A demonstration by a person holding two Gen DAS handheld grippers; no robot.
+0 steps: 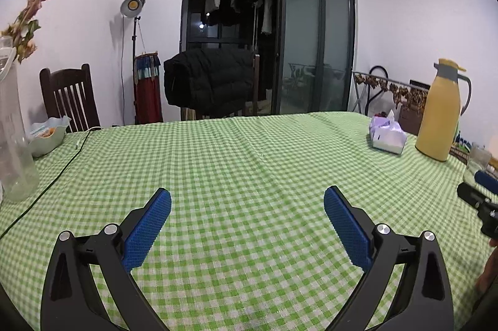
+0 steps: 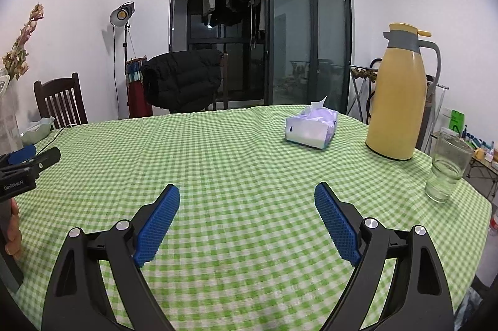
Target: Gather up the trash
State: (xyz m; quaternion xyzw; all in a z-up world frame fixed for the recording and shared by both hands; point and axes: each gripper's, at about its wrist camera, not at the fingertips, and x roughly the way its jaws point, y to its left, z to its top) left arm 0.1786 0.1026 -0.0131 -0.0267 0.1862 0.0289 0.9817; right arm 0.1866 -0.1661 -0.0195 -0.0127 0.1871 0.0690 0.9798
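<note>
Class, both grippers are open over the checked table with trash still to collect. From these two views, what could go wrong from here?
1. The glass stands near the table edge beside the right gripper; a sideways sweep might knock it off.
2. The tall vase beside the left gripper looks top-heavy and may tip if bumped.
3. A cable trails across the cloth; a finger could snag it.

Only one legible marking was found: white lettering "GenRobot.AI" on the black body of the left gripper (image 2: 31,158), seen at the left edge of the right wrist view. Print on the tissue pack (image 2: 311,130) was too small to read
</note>
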